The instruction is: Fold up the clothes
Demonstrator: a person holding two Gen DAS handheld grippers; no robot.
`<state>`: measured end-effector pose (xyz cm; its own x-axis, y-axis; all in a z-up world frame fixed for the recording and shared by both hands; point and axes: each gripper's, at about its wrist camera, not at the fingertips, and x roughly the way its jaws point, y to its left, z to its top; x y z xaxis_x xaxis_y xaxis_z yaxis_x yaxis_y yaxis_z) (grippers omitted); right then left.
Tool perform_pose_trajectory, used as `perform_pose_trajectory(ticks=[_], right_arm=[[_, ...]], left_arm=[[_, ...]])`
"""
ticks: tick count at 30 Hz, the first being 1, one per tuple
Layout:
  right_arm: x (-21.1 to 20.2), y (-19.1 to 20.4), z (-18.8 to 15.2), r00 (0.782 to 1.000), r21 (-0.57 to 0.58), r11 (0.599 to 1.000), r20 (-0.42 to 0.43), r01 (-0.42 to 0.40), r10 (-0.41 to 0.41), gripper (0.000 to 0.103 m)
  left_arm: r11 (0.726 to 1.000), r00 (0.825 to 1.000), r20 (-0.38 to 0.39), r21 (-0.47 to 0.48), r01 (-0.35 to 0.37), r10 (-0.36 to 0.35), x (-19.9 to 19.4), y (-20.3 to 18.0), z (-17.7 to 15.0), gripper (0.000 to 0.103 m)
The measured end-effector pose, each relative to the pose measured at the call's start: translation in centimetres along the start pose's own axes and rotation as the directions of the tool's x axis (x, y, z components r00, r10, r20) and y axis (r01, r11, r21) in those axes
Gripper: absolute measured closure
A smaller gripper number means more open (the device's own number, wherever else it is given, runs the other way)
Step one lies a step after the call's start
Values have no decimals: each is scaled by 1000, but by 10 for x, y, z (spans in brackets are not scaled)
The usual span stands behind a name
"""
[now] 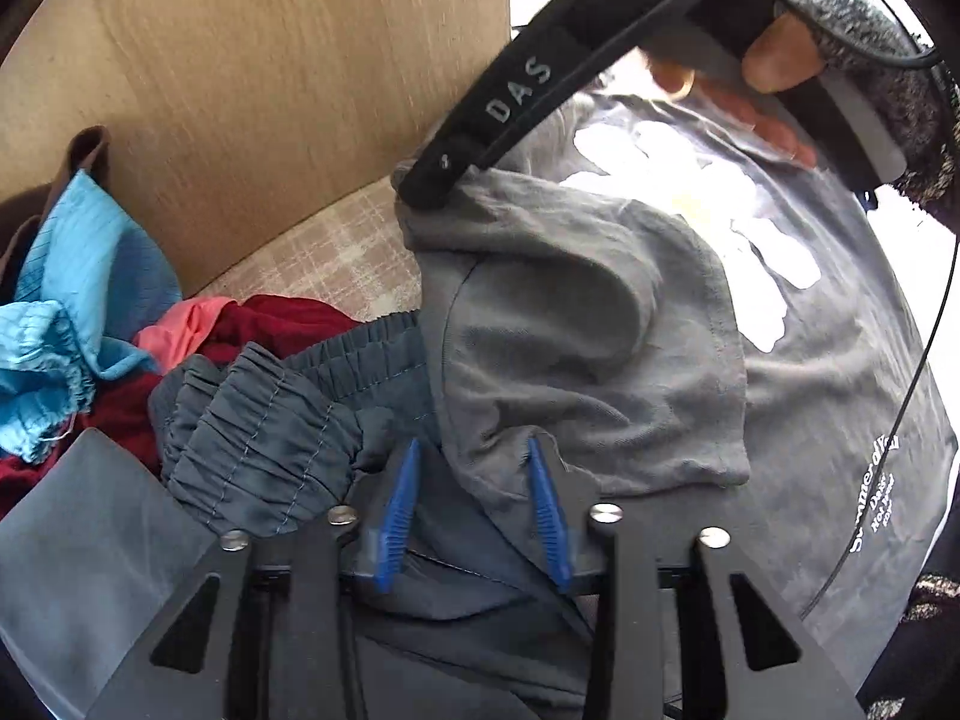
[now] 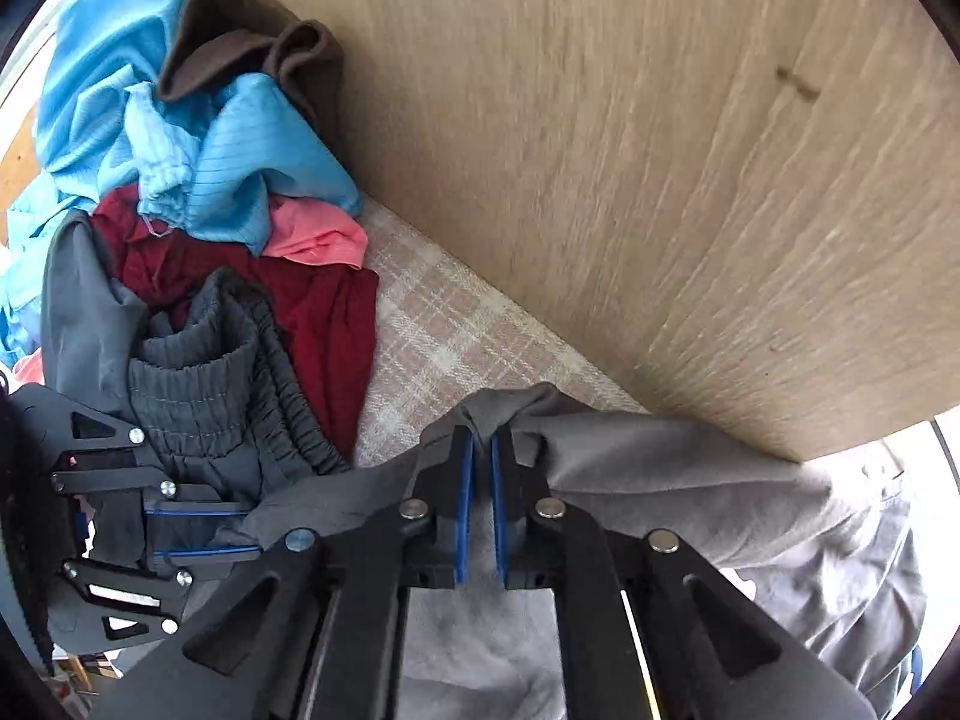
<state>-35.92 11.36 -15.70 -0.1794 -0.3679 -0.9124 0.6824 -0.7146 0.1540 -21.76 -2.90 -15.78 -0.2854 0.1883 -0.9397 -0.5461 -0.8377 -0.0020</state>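
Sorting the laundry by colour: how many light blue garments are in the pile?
1 for sure: the blue garment at the pile's far end, under a brown cloth. Its folds could hide a second.

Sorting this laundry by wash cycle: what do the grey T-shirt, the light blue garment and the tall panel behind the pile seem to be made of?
Grey T-shirt: looks like matte cotton jersey, with soft creases and a stitched hem. Light blue garment: thin, faintly shiny woven fabric with fine stripes, probably synthetic. Panel: pale wood grain, possibly laminate or veneer; the look leaves that open.
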Motion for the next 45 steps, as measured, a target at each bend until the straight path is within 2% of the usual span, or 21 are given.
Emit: perform_pose_trajectory(ticks=[1, 3, 7, 11, 13, 15, 19, 21, 22, 23, 25, 29, 32, 34, 35, 36, 37, 40, 41, 44, 45], right_arm=[[-10, 1, -2, 1000, -9, 1000, 28, -5, 5, 97], [-30, 2, -4, 995, -16, 1000, 94, -19, 20, 97], [-56, -3, 0, 967, 9, 999, 251, -53, 49, 97], [-15, 17, 15, 971, -87, 985, 199, 152, -133, 95], [-1, 15, 18, 985, -69, 989, 125, 131, -121, 90], [-7, 9, 16, 993, -22, 999, 117, 33, -31, 87], [-51, -5, 10, 977, 42, 996, 201, -76, 66, 69], [-71, -11, 5, 968, 60, 993, 238, -99, 82, 62], [-78, -13, 1, 966, 64, 994, 246, -94, 75, 62], [-82, -14, -6, 968, 60, 996, 245, -66, 49, 62], [-81, -21, -23, 977, 45, 999, 215, -4, -6, 60], [-39, -44, -53, 997, 79, 996, 56, 50, -55, 59], [-7, -55, -66, 999, 114, 993, -11, 37, -36, 59], [1, -52, -67, 1000, 101, 995, -3, 4, -4, 60], [4, -50, -68, 1000, 91, 996, 4, -16, 15, 61], [6, -46, -67, 1000, 70, 997, -3, -23, 23, 78], [6, -44, -67, 1000, 47, 999, -12, 17, -17, 96], [2, -49, -65, 983, 33, 983, -39, 179, -178, 97], [-4, -51, -64, 981, 46, 980, -28, 193, -192, 97], [-31, -51, -56, 982, 96, 980, 46, 176, -181, 94], [-41, -46, -53, 984, 98, 983, 80, 153, -161, 90]], left_arm=[[1000, 1000, 6, 1, -3, 3, -1, -1, -2, 88], [1000, 1000, 18, 3, -8, 8, -3, -4, -6, 90], [996, 995, 97, -86, 1, 8, -27, 6, -27, 93], [981, 991, 122, -192, -29, 53, -36, 16, -52, 98], [969, 994, 72, -236, -67, 86, -24, 26, -57, 103], [966, 993, 61, -246, -82, 100, -23, 27, -61, 103], [966, 990, 109, -250, -64, 93, -44, 28, -63, 100], [968, 983, 173, -250, -15, 60, -63, 28, -56, 98], [970, 979, 196, -241, 1, 47, -70, 28, -49, 92], [973, 978, 203, -230, 2, 46, -69, 28, -39, 79], [979, 978, 203, -204, 4, 38, -64, 29, -17, 67], [987, 994, 106, -159, -8, 25, -19, 34, 18, 67], [987, 998, 55, -160, 10, -2, 7, 41, 28, 72], [986, 998, 62, -162, 26, -16, 7, 42, 27, 91], [984, 997, 69, -174, 42, -30, 4, 43, 26, 97], [984, 997, 76, -174, 42, -29, 1, 42, 24, 97], [984, 997, 80, -177, 36, -22, -3, 42, 21, 97], [977, 994, 105, -209, 33, -11, -14, 45, 9, 97], [971, 994, 108, -236, 29, -3, -15, 48, 4, 101], [955, 990, 140, -291, 47, -7, -18, 53, -6, 98], [951, 989, 147, -304, 56, -11, -21, 55, -8, 98]])
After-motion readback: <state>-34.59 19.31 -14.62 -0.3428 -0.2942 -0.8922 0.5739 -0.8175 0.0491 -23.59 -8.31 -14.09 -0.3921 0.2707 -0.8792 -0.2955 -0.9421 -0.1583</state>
